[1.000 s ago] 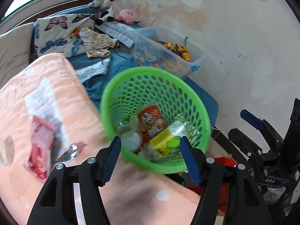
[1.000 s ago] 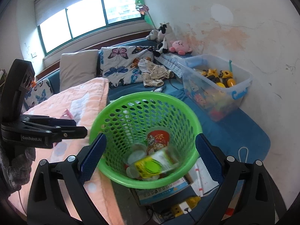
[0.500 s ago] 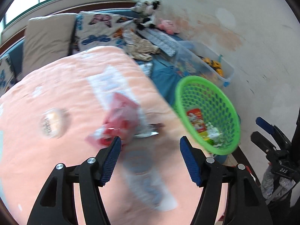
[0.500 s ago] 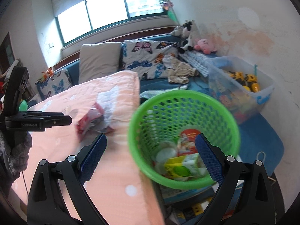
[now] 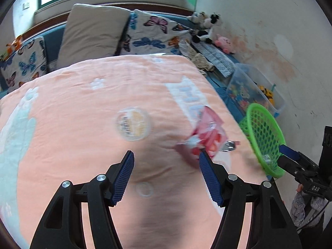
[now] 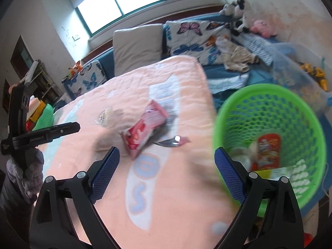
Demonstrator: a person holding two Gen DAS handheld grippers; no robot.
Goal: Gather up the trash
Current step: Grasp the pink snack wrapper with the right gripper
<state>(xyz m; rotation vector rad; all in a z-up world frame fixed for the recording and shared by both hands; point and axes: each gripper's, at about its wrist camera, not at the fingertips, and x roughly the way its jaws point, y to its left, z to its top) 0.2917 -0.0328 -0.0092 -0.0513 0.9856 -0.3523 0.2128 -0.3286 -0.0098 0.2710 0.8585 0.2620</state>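
Over the peach blanket, I hold both tongs spread and empty. My left tongs hang above bare blanket, with a round lidded cup lying ahead of them and a pink-and-red snack wrapper just off the right fingertip. A small silvery foil scrap lies beside the wrapper, toward the blanket's edge. My right tongs stand wide, their jaws having just narrowed a little with nothing between them. From this side the wrapper sits just beyond the left fingertip, the foil scrap next to it, and the cup farther back. The green mesh basket stands off the blanket's right edge, behind the right fingertip, with a red printed cup and other trash inside. A gloved hand grips the left tool's handle at the frame's left.
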